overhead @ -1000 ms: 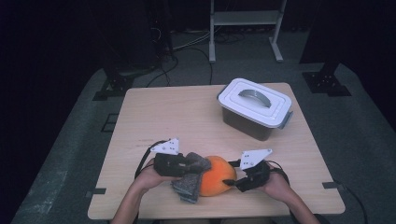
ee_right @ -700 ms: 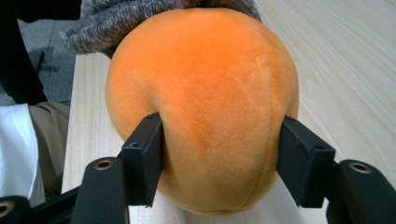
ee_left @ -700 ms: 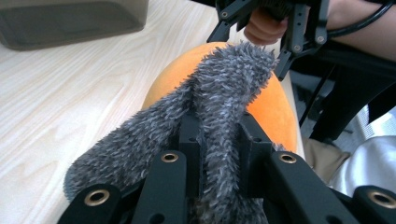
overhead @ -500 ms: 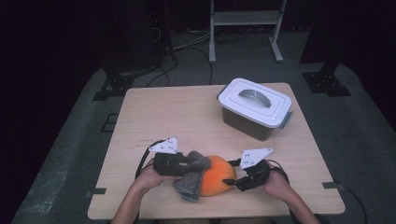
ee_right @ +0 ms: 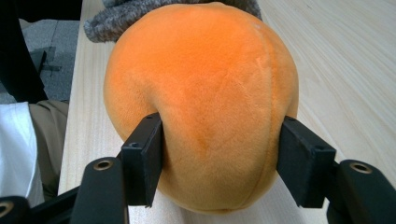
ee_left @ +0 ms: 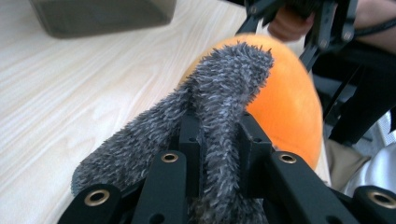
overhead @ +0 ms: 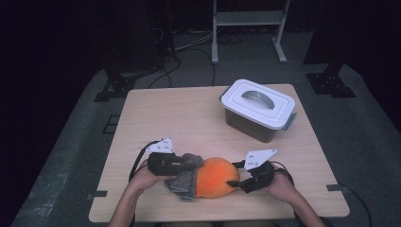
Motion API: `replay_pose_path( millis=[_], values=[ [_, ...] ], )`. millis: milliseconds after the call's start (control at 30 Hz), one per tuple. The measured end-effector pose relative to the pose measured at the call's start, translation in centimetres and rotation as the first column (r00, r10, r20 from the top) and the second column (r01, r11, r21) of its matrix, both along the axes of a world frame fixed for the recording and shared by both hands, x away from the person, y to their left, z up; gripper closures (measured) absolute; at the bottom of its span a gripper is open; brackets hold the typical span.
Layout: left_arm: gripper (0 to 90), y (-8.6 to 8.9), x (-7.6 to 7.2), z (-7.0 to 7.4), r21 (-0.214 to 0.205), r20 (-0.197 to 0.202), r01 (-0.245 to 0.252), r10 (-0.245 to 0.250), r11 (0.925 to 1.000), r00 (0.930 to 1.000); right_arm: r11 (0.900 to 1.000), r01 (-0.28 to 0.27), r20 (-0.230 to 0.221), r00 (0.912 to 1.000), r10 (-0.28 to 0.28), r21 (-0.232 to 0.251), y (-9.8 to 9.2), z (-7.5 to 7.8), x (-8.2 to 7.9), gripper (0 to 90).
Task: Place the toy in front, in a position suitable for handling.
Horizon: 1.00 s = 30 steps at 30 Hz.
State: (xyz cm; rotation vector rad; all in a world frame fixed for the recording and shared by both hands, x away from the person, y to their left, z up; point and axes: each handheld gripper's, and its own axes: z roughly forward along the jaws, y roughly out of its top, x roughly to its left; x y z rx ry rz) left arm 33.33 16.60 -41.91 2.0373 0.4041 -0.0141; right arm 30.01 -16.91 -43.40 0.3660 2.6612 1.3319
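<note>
An orange plush ball [overhead: 215, 176] lies near the front edge of the wooden table [overhead: 189, 113]. My right gripper [overhead: 235, 182] is shut on it; in the right gripper view both jaws dent the orange plush ball [ee_right: 201, 98] at its sides. A grey fuzzy cloth [overhead: 185, 174] lies against the ball's left side. My left gripper [overhead: 185, 165] is shut on a fold of this grey fuzzy cloth [ee_left: 219, 107], which drapes toward the ball [ee_left: 289, 107] in the left gripper view. My right gripper [ee_left: 299, 23] shows beyond the ball there.
A grey bin with a white handled lid [overhead: 257, 109] stands at the back right of the table. A metal stand [overhead: 248, 19] and cables lie on the dark floor behind. The person's forearms [overhead: 137, 189] come in over the front edge.
My left gripper has shifted a little to the right with the cloth, toward the ball. The right gripper and the ball have kept still.
</note>
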Motion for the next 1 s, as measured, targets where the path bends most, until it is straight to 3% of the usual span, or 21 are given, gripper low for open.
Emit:
replay_pose_path(
  millis=[200, 300, 467, 567, 633, 700, 800, 933, 1000],
  values=[
    [74.8, -1.7, -0.8, 0.8, -0.060, 0.009, 0.085, -0.085, 0.9946, 0.9964, 1.0000, -0.001, 0.041, 0.9992, 0.001, -0.004, 0.6, 0.2, -0.4, 37.0],
    [74.8, -2.4, -1.0, 0.8, -0.014, 0.018, 0.102, -0.102, 0.9947, 0.9947, 0.9998, -0.002, 0.044, 0.9990, 0.003, -0.019, 0.4, 0.2, -0.4, 37.4],
    [74.8, -1.7, -0.8, 0.4, 0.039, -0.004, 0.066, -0.066, 0.9971, 0.9978, 0.9997, 0.002, 0.012, 0.9999, -0.002, -0.023, 0.0, 0.1, -0.1, 36.7],
    [74.9, -1.6, -0.7, 0.1, 0.030, -0.012, 0.069, -0.069, 0.9971, 0.9976, 1.0000, -0.001, -0.037, 0.9993, 0.001, -0.007, -0.2, 0.4, 0.2, 28.6],
    [74.8, -1.9, -0.8, 0.2, 0.024, -0.007, 0.079, -0.079, 0.9966, 0.9968, 0.9999, 0.002, -0.051, 0.9987, -0.002, 0.010, -0.2, 0.8, 0.3, 25.2],
    [74.8, -2.3, -0.9, 0.3, 0.012, -0.001, 0.100, -0.100, 0.9949, 0.9950, 0.9982, 0.005, -0.069, 0.9976, 0.000, 0.060, -0.2, 1.1, 0.4, 23.6],
    [74.8, -2.7, -1.0, 0.4, 0.014, 0.004, 0.113, -0.113, 0.9935, 0.9936, 0.9978, 0.016, -0.075, 0.9971, -0.011, 0.064, 0.2, 1.0, 0.6, 21.5],
    [74.8, -2.2, -0.9, 0.2, 0.028, -0.014, 0.102, -0.101, 0.9944, 0.9948, 0.9970, 0.017, -0.109, 0.9940, -0.009, 0.076, 0.1, 0.3, 0.8, 34.0],
    [74.8, -2.0, -0.9, 0.1, 0.070, -0.008, 0.106, -0.105, 0.9919, 0.9944, 0.9984, 0.003, -0.102, 0.9948, 0.003, 0.056, 0.0, 0.4, 0.7, 36.7]
  ],
)
